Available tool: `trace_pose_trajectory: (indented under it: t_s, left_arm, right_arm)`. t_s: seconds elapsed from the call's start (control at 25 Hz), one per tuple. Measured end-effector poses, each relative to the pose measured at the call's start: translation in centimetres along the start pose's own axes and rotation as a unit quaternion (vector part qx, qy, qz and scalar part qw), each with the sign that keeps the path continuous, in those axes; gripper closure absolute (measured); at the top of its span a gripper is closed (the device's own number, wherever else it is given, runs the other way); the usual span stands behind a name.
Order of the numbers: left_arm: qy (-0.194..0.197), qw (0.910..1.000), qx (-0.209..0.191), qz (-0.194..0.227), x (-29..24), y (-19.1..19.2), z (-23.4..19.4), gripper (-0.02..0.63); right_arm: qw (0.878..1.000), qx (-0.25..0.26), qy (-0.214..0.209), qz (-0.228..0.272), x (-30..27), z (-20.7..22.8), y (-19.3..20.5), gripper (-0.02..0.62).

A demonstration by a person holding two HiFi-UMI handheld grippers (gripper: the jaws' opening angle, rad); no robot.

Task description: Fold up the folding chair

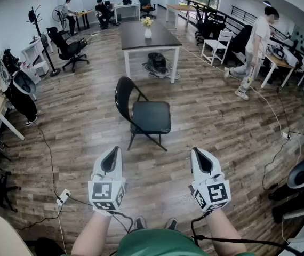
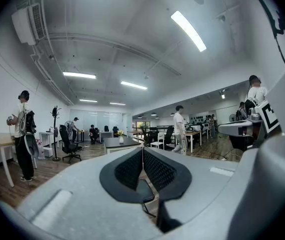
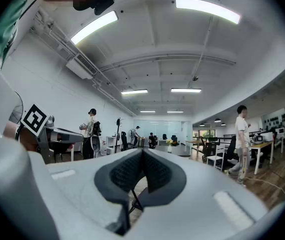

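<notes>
- One folding chair (image 1: 144,113) stood open on the wooden floor (image 1: 88,127), ahead of me and well apart from both grippers, its rounded back to the left and its seat to the right.
- Judging by its thin dark tube frame, I expected it to be stiff and fairly light, but awkward and prone to swing on its hinges. The painted tubing looked smooth enough to slip in a pinch.
- I reckoned the best holds were the top rim of the back for one gripper and the front edge of the seat for the other, keeping clear of the crossing legs where the frame could nip.
- My left gripper (image 1: 111,149) and my right gripper (image 1: 197,149) both hung level in front of me, each with its jaws pressed together on nothing.
- Only the head view showed the chair whole, along with the dark worktop (image 1: 160,41) behind it bearing a vase of flowers (image 1: 148,31), and the bag (image 1: 157,64) beneath that.
- The two gripper views showed the ribbed pads meeting tip to tip, with only a sliver of the chair below them. They also showed the ceiling lights, which the head view cut off.
- Each gripper view also caught the other gripper's marker cube at its edge.
</notes>
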State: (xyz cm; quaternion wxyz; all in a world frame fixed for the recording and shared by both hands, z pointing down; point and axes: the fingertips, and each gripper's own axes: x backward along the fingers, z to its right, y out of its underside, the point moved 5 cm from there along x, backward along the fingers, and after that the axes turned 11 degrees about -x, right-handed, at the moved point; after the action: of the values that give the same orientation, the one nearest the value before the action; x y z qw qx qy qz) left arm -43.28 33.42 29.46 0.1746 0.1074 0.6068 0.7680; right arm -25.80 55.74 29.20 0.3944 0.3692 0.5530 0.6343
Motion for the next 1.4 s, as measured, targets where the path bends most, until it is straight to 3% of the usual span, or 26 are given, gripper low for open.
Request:
trace_pose_trajectory:
  t_s: [0.44,1.04,1.4]
  left_arm:
    - [0.007,0.9999,0.008,0.002,0.5,0.8,-1.6,0.592]
    - [0.042,0.999,0.013,0.008,0.2,3.7,-7.4,0.592]
    - [0.057,0.9982,0.014,-0.013,-4.3,5.9,-7.6,0.592]
  right_arm:
    - [1.0,-0.003,0.016,0.003,-0.5,-1.4,0.2,0.592]
    - [0.998,-0.014,0.056,-0.011,-3.1,-5.3,1.4,0.592]
    - [0.998,-0.032,0.046,-0.041,-7.3,-2.9,4.6,0.592]
